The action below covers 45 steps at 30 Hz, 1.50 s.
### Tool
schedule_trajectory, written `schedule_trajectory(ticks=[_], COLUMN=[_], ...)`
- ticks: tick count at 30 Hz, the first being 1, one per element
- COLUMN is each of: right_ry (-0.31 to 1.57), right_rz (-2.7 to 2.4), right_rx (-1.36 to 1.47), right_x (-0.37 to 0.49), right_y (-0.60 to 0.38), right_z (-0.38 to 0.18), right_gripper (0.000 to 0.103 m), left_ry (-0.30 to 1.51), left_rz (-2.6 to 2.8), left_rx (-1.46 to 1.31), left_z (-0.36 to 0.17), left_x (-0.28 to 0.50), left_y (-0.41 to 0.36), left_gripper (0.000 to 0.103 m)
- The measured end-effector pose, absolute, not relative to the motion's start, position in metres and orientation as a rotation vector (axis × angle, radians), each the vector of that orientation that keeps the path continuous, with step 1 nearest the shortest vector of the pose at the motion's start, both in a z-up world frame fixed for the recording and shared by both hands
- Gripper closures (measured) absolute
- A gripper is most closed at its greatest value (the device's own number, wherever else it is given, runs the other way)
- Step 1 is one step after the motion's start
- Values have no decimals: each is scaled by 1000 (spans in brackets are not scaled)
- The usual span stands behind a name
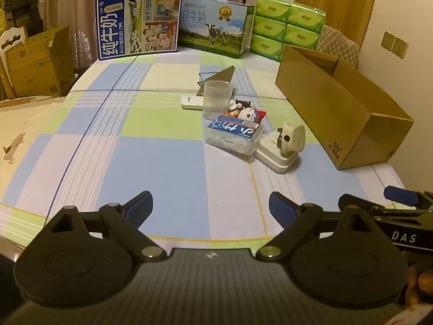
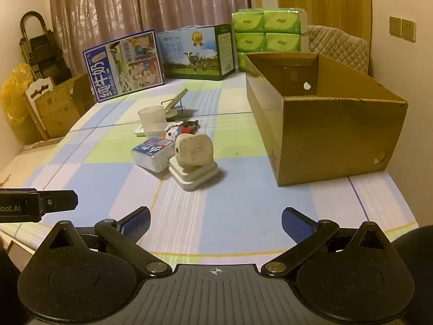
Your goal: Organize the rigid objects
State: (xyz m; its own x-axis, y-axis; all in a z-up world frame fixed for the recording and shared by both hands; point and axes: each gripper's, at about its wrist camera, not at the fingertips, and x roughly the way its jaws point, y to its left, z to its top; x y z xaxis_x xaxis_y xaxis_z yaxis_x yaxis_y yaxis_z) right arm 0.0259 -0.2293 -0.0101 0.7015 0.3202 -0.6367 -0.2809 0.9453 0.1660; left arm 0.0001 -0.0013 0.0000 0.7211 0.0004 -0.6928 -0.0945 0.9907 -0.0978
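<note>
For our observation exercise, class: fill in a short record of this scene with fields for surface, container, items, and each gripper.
surface: checked tablecloth
container: open cardboard box, upright, no contents visible
items: clear cup, labelled plastic box, white plug on white square blocks, clustered beside the box
left gripper: open, holding nothing
right gripper: open, holding nothing

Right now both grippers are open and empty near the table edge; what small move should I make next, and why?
Probably ease the right gripper forward toward the white adapter stack, jaws kept open. It is the nearest item of the pile, it sits almost straight ahead in the right wrist view, and the open cardboard box stands just to its right. The left gripper is also open, farther from the box.
</note>
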Motion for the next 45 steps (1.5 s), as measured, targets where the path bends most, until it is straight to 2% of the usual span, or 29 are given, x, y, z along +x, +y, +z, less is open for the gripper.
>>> schedule_trajectory(ticks=[10,45], right_ry=[724,708], right_rz=[338,340], right_rx=[56,24], right_x=[24,23], right_y=[-227,-223], right_z=[-10,-12], right_gripper=[2,2], left_ry=[774,793], left_rz=[43,32], left_rx=[-111,-93], left_z=[-16,-9], left_x=[1,0], left_y=[-5,-10], left_gripper=[12,12])
